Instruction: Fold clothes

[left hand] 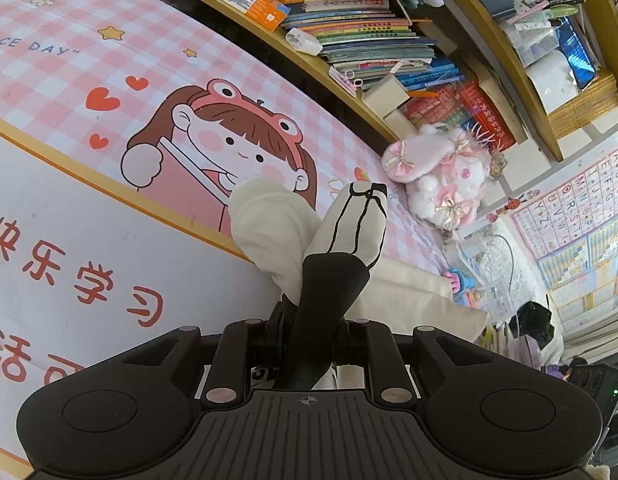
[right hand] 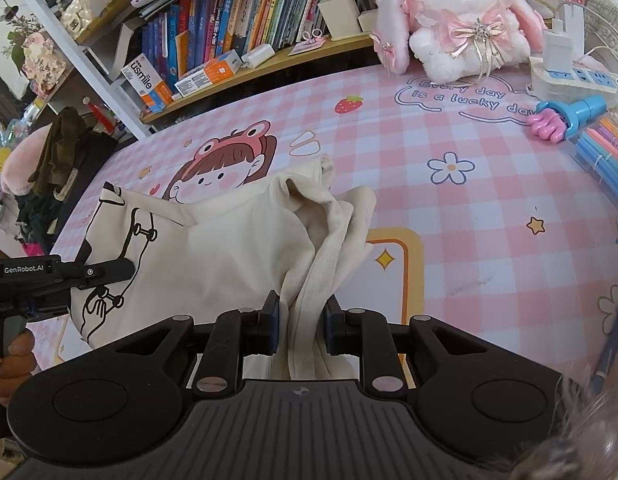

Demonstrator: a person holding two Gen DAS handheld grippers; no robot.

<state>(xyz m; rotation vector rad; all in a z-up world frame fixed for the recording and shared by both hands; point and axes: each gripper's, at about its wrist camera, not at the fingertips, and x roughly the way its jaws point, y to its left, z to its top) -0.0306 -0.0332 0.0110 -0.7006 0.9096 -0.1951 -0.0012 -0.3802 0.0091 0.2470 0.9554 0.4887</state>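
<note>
A cream T-shirt [right hand: 213, 248] with a black line drawing is lifted partly off the pink checked desk mat [right hand: 469, 208]. In the right wrist view my right gripper [right hand: 303, 320] is shut on a bunched fold of its cream cloth, which hangs in ridges between the pads. The left gripper [right hand: 61, 276] shows at the left edge, held by a hand [right hand: 13, 352] and gripping the printed side. In the left wrist view my left gripper [left hand: 309, 332] is shut on the T-shirt [left hand: 269, 232]. Black printed cloth fills the gap between its jaws, and cream folds rise in front of it.
A white and pink plush rabbit [right hand: 453, 24] sits at the mat's far edge, below a bookshelf [right hand: 245, 36]. A power strip [right hand: 573, 78], a blue and pink toy [right hand: 565, 120] and coloured pens [right hand: 605, 156] lie at the right. Clothes hang on a chair [right hand: 57, 152] to the left.
</note>
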